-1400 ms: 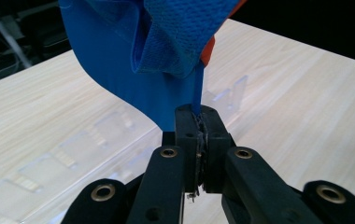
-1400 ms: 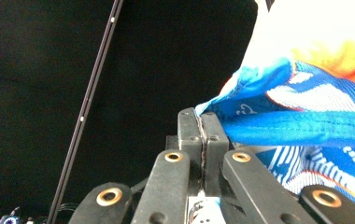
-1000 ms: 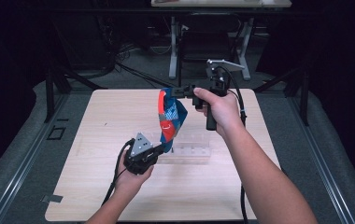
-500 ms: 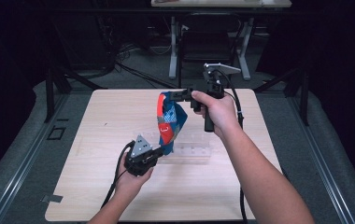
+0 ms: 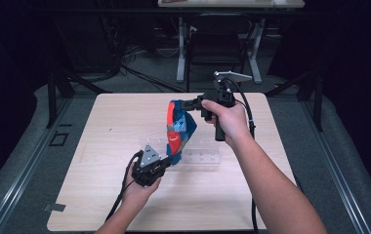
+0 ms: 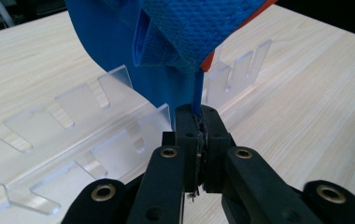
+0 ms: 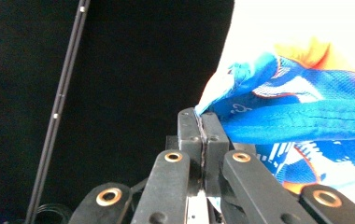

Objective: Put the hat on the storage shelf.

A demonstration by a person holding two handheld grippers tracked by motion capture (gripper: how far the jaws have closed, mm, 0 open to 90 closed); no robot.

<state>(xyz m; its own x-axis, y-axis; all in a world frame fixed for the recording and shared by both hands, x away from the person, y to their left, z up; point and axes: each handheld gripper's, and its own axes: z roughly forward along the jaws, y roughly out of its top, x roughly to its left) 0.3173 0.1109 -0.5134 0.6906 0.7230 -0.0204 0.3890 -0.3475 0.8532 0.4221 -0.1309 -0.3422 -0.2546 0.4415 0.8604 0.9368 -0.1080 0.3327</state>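
Right gripper (image 5: 189,104), raised with forearm extended, clamps the blue garment (image 5: 177,130) top; left gripper (image 5: 161,163), held low, clamps its bottom edge.

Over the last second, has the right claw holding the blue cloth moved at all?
Yes, slightly. The right claw, shut on the top of the blue cloth, has shifted a little toward the table's near edge, closer to the clear plastic rack.

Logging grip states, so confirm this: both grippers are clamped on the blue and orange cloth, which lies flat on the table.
Not flat: the high view shows the blue and orange cloth stretched in the air above the table, over the clear slotted rack. The left gripper and right gripper are both clamped on it.
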